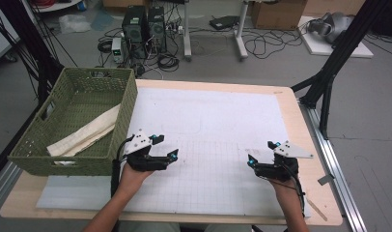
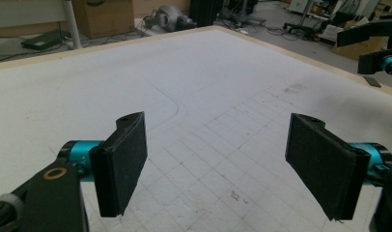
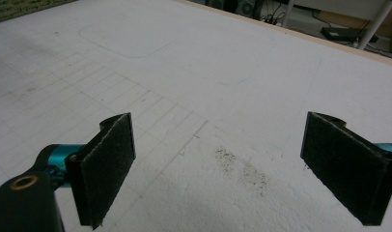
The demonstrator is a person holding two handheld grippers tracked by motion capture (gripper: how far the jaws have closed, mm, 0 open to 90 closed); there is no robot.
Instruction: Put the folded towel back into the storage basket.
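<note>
A white gridded mat (image 1: 208, 130) covers the wooden table. Over its near left part I hold my left gripper (image 1: 165, 148), open, its black pads (image 2: 121, 162) wide apart with nothing between them. My right gripper (image 1: 261, 152) hovers over the mat's near right part, also open and empty, pads (image 3: 105, 166) spread wide. A green woven basket (image 1: 95, 159) stands at the table's left with a folded beige cloth (image 1: 85, 133) lying inside it. In the left gripper view, part of the right gripper (image 2: 377, 48) shows at the far right.
A dark smudge (image 3: 242, 169) marks the mat (image 3: 232, 72) ahead of the right gripper. Past the table's far edge the floor holds computer towers (image 1: 145, 26), cables and cardboard boxes (image 1: 278, 12). Black stand legs (image 1: 329, 72) rise at the right.
</note>
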